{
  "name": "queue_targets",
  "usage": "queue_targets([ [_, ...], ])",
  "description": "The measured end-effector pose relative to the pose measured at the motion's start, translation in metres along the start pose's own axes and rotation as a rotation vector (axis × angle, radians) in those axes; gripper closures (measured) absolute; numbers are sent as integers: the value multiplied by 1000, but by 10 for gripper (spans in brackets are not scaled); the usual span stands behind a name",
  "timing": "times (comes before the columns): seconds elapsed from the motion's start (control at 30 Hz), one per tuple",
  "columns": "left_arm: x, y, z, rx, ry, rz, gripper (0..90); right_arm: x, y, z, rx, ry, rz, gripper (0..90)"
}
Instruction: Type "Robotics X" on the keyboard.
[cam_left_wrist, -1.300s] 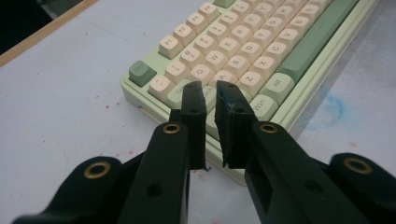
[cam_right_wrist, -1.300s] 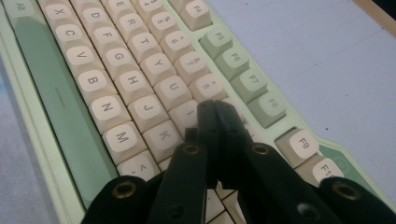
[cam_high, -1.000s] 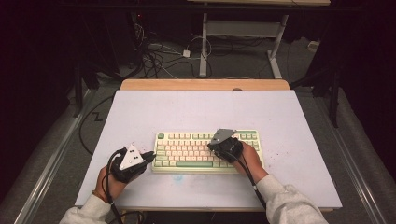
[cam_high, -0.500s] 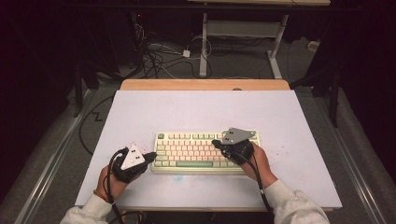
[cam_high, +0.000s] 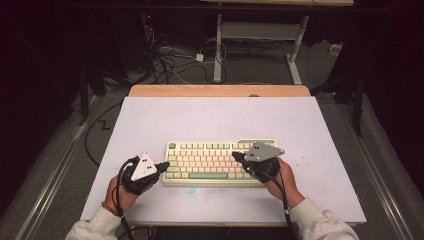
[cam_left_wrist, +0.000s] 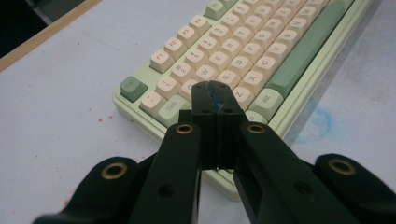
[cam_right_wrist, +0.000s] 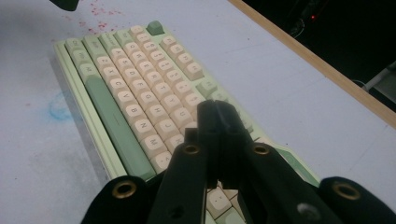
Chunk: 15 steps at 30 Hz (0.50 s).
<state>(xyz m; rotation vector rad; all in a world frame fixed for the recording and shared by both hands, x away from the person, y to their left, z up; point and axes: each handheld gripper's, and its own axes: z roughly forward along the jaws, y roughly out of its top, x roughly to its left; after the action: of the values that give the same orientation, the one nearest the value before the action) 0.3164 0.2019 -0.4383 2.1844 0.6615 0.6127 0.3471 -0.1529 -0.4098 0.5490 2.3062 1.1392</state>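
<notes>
Pale green and cream, the keyboard (cam_high: 220, 162) lay flat on the white tabletop (cam_high: 220, 120), near the person's edge and roughly centred between the two hands. A green space bar ran along its near side, with green keys at the corners and cream keys between.

The left gripper (cam_high: 161, 166) sat at the keyboard's left end, held low in the left hand (cam_high: 122, 192), its tip pointing at the board's left edge. In the left gripper view its fingers (cam_left_wrist: 205, 100) had just finished closing and met flat against each other with nothing between them, poised just above the keys near Tab and the lower letter rows; whether they touched a keycap could not be told.

The right gripper (cam_high: 236, 157) reached in from the right hand (cam_high: 282, 177), over the right half of the board, its grey three-cornered plate (cam_high: 262, 151) tilted upward. In the right gripper view its fingers (cam_right_wrist: 210, 116) were likewise pressed together and empty, hovering above the cream keys on that side.

Faint red specks and a blue smudge (cam_right_wrist: 60, 109) marked the tabletop beside the keyboard.
</notes>
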Motion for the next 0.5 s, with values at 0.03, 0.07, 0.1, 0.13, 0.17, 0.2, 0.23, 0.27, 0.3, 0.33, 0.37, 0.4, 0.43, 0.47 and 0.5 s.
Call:
queue_targets([
  [0.03,0,1,1,2,-1,4,878,0,0,-1,-1,1,2,900],
  [0.07,-1,3,1,2,-4,7,878,-1,-1,-2,-3,1,0,900],
  [0.1,-1,5,2,1,-6,11,878,-1,-1,-2,-3,1,1,900],
  [0.13,-1,6,3,1,-8,13,878,-1,-2,-3,-2,2,1,900],
  [0.17,-1,8,4,2,-13,12,877,-1,-2,-3,0,1,0,900],
  [0.2,-2,9,5,5,-22,6,878,-1,-3,-3,1,0,-1,900],
  [0.23,-3,11,6,5,-25,11,878,-1,-3,-3,2,0,0,900],
  [0.27,-4,12,7,3,-28,16,877,-1,-3,-4,2,0,-1,900],
  [0.3,-5,14,8,3,-31,20,877,-2,-3,-4,2,0,-1,900],
  [0.33,-5,16,9,3,-35,23,877,-2,-3,-4,3,1,0,900],
  [0.37,-6,18,10,3,-37,28,877,-2,-3,-5,4,1,0,900],
  [0.4,-7,20,10,2,-38,31,877,-2,-3,-5,5,1,0,900],
  [0.43,-7,21,11,1,-39,34,877,-2,-3,-5,5,1,-1,900],
  [0.47,-8,22,12,3,-41,39,877,-2,-3,-5,6,1,-1,900],
  [0.5,-9,23,12,6,-43,45,877,-2,-3,-5,8,3,-1,900],
])
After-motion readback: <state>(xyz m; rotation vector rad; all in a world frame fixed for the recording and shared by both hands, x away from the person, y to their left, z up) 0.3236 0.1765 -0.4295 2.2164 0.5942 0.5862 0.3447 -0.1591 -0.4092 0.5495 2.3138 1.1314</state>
